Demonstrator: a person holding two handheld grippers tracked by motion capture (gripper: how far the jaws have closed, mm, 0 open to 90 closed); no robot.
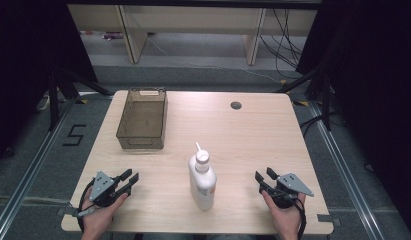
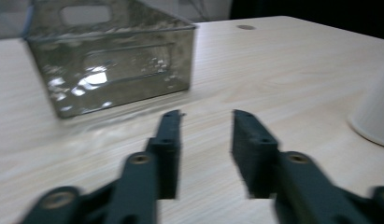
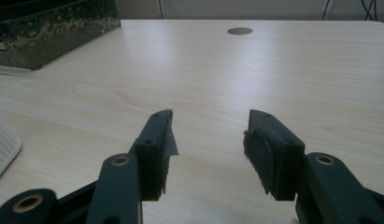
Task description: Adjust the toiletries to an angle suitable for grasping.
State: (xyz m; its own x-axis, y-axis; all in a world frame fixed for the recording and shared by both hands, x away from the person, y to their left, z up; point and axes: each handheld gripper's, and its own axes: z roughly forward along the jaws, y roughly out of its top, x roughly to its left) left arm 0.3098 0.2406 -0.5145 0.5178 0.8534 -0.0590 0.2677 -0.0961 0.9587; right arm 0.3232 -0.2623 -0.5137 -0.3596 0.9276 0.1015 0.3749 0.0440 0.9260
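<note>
A white bottle with a pointed nozzle stands upright near the front middle of the wooden table. Its base edge shows at the right of the left gripper view and at the left of the right gripper view. A clear smoky plastic bin sits empty at the back left, also seen ahead of the left gripper. My left gripper rests at the front left, open, nothing between its jaws. My right gripper rests at the front right, open and empty.
A round cable hole lies near the table's back right. Bare tabletop spreads between the bin, the bottle and both grippers. Beyond the table are grey floor, dark stands and wooden furniture legs.
</note>
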